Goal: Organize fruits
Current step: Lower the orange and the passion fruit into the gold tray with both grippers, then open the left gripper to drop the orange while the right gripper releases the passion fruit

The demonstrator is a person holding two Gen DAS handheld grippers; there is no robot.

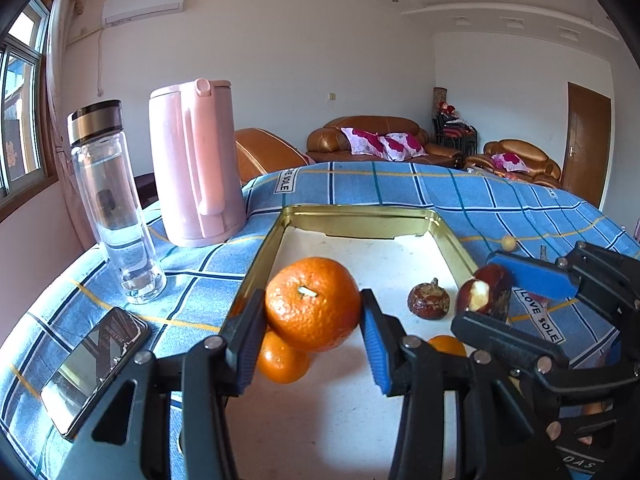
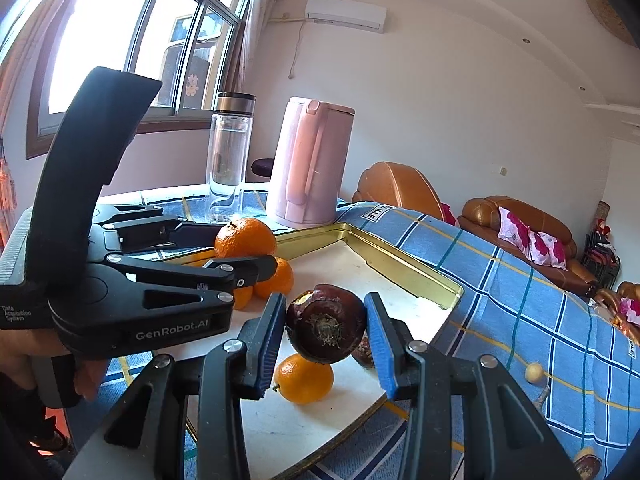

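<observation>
Right now I've got fruit in both grippers, so I'd call this mid-transfer w/ two loads in the air over the gold-rimmed tray (image 1: pixel 452 240). Left gripper (image 1: pixel 314 334) is clamped on a big orange (image 1: pixel 314 304), blue pads pressed to both its sides, stem up; it hangs just above a second orange (image 1: pixel 282 360) near the tray's left rim. Right gripper (image 2: pixel 326 342) is closed on a dark brown fruit (image 2: pixel 326 324), maybe a mangosteen, can't say for sure; a bite or peeled patch shows pale in the left wrist view. It sits over the tray's near right part, above a loose orange (image 2: pixel 304 378). Another brown fruit (image 1: pixel 429 300) lies on the tray floor just beside.

Oranges look to be gathering on the left of the tray (a cluster of them behind my left gripper in the right wrist view), brown ones on the right.

Next, imo: lower the orange beside the others, not on top, since it'll roll off a rounded stack, then release. Right side: set the brown fruit down next to its twin, clear of the loose orange under it. Grippers are close together, so I'd move one at a time. That stray orange prob needs shifting to the left group after.

Bottle (image 1: pixel 108 200), pink kettle (image 1: pixel 192 164) and phone (image 1: pixel 94 368) sit on the counter left of the tray.
</observation>
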